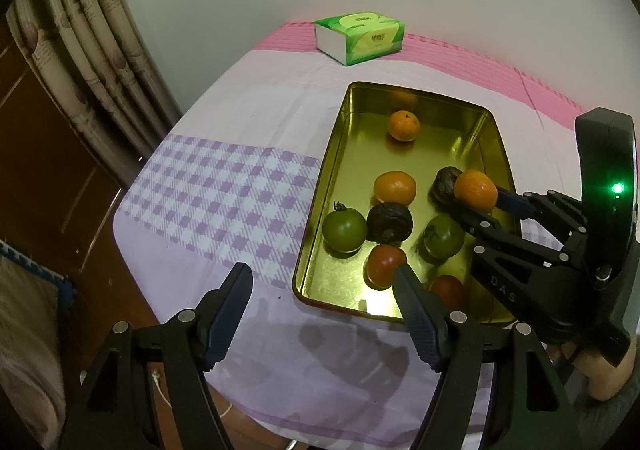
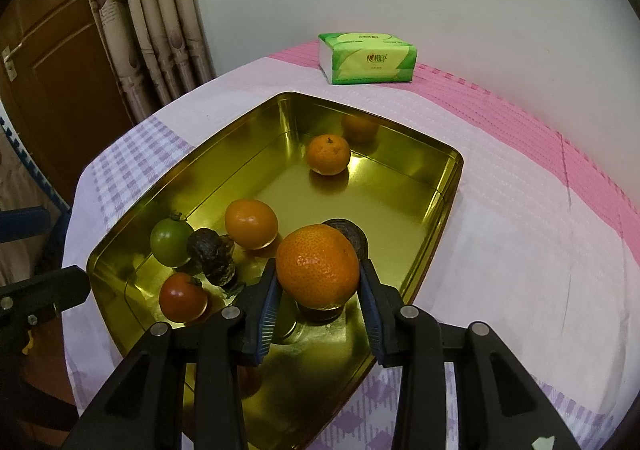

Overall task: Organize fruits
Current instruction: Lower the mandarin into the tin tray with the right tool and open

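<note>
A gold metal tray lies on the cloth-covered table. My right gripper is shut on an orange tangerine, held just above the tray floor near its right wall. Two more tangerines sit in the tray, one far, one in the middle. Also inside are two green tomatoes, two red tomatoes and two dark wrinkled fruits. My left gripper stands open over the tray's near left corner, holding nothing.
A green tissue pack lies at the table's far end on the pink stripe. Curtains and a wooden door stand to the left, past the table edge. The checked cloth left of the tray bears nothing.
</note>
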Demonstrator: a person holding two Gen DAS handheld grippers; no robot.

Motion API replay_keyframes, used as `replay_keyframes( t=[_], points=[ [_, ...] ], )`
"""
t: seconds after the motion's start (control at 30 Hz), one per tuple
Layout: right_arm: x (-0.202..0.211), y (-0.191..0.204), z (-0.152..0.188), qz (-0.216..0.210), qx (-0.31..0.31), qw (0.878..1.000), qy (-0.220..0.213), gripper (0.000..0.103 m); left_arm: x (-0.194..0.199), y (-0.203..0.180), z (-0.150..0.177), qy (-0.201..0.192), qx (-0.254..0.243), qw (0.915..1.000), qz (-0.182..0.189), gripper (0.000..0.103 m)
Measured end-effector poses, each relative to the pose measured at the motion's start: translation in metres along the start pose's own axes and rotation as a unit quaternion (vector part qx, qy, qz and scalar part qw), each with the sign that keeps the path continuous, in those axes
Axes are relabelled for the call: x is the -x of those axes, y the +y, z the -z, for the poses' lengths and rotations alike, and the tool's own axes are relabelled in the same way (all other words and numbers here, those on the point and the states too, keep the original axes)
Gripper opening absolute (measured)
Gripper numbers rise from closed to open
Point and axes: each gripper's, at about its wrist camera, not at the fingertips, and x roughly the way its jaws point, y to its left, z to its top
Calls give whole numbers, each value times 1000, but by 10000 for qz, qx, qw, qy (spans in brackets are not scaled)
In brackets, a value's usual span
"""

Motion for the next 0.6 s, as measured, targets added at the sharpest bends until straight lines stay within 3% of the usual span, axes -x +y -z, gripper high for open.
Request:
replay_keyframes(
  t=[0.37,0.6],
  points=[
    [14,7,-1,62,33,9998,-193,54,-1,0,0,13,-10,10000,-28,73],
    [47,8,3,203,-8,9986,-489,83,0,-2,1,2,-44,10000,-69,73]
  ],
)
